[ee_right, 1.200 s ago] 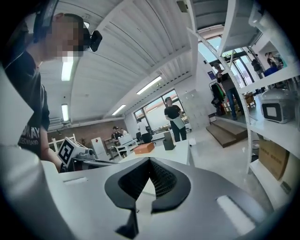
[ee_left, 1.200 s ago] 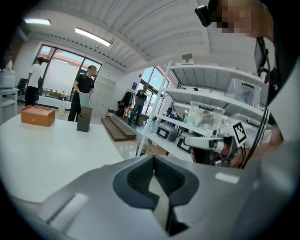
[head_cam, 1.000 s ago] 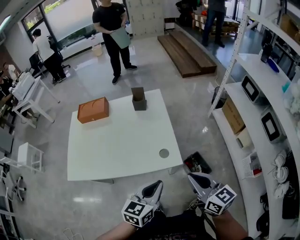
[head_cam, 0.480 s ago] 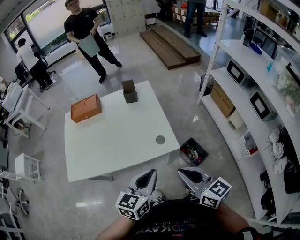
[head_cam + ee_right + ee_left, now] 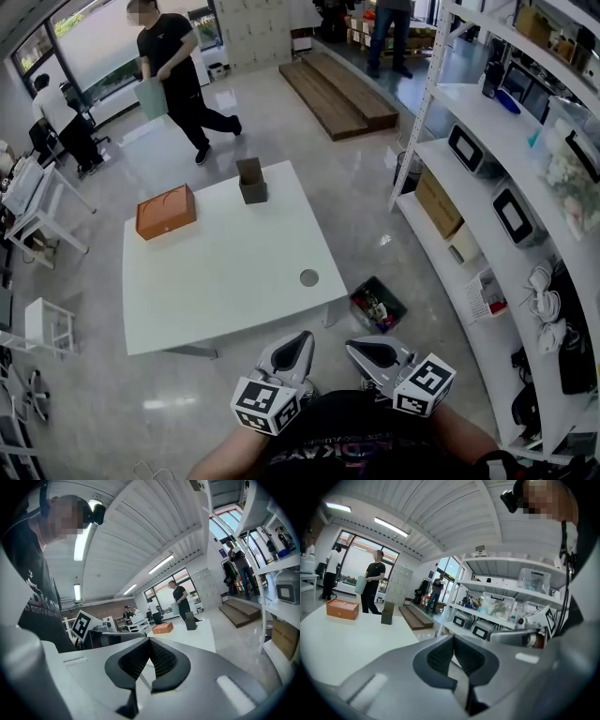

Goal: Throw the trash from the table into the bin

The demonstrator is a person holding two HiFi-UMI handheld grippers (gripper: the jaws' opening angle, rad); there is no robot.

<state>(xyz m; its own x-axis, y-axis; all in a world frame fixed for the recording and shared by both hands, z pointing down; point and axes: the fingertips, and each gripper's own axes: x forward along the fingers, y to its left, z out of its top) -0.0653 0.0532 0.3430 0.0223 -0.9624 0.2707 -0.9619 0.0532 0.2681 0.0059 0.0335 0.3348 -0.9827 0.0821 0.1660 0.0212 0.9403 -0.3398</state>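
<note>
The white table [image 5: 225, 272] carries an orange box [image 5: 165, 211], a dark upright box [image 5: 251, 181] and a small round grey disc [image 5: 308, 277] near its right front corner. A dark bin [image 5: 377, 305] with mixed rubbish stands on the floor by that corner. My left gripper [image 5: 301, 338] and right gripper [image 5: 356, 346] are held close to my body, short of the table's front edge. Both are shut with nothing between the pads. In the left gripper view the pads [image 5: 440, 654] meet, with the orange box [image 5: 342, 608] far off. In the right gripper view the pads [image 5: 164, 658] also meet.
White shelving [image 5: 487, 187] with boxes and devices runs along the right side. A person in black [image 5: 173, 66] walks beyond the table; another person [image 5: 56, 112] stands by the small white tables [image 5: 28, 202] at the left. A wooden platform [image 5: 342, 84] lies at the back.
The person in black has walked off to the left. My right gripper has drawn in leftward, closer to the left one. The table and bin sit further left in the head view.
</note>
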